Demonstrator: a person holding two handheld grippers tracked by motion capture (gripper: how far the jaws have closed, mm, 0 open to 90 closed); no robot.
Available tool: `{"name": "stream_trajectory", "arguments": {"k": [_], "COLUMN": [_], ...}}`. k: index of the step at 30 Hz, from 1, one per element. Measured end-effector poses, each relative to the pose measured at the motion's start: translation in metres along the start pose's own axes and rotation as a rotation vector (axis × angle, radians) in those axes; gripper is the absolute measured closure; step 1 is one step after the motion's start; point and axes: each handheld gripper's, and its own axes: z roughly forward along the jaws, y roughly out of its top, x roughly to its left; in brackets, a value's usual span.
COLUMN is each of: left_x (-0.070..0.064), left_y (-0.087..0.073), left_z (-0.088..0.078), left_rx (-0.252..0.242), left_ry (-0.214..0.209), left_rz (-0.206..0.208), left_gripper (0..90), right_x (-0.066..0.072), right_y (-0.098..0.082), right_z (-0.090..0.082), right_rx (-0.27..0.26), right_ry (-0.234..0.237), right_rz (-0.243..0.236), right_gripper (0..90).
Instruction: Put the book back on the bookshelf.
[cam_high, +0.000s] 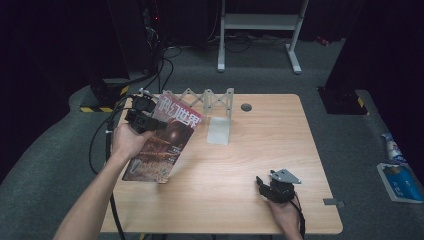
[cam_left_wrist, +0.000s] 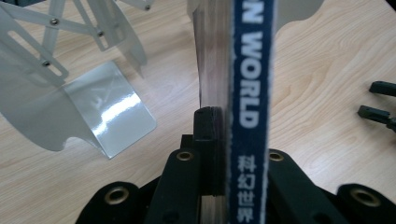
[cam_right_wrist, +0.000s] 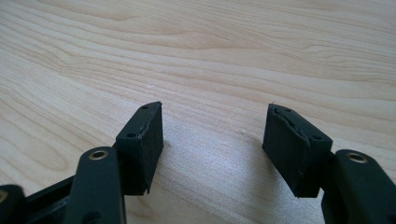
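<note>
Your left gripper (cam_high: 142, 120) clamps the blue spine of a glossy red-brown magazine (cam_high: 162, 140), holding it tilted above the left side of the pale wooden table (cam_high: 240, 165), near a folding grey metal rack (cam_high: 212, 107). Your right gripper (cam_high: 265, 186) rests near the front edge, jaws apart, holding nothing.

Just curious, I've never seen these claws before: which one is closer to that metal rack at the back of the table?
The left. The left claw, clamped on the magazine, is just beside the rack. The right claw rests open near the table's front edge, far from it.
</note>
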Motion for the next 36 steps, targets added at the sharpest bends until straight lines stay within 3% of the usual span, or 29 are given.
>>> {"name": "stream_trajectory", "arguments": {"k": [36], "left_x": [0.032], "left_y": [0.027], "left_z": [0.014], "left_rx": [0.087], "left_ry": [0.070], "left_rz": [-0.081], "left_gripper": [82.6], "right_x": [0.000], "right_y": [0.000], "right_z": [0.000], "right_rx": [-0.003], "right_ry": [0.005], "right_rz": [-0.009], "right_gripper": [37.9]}}
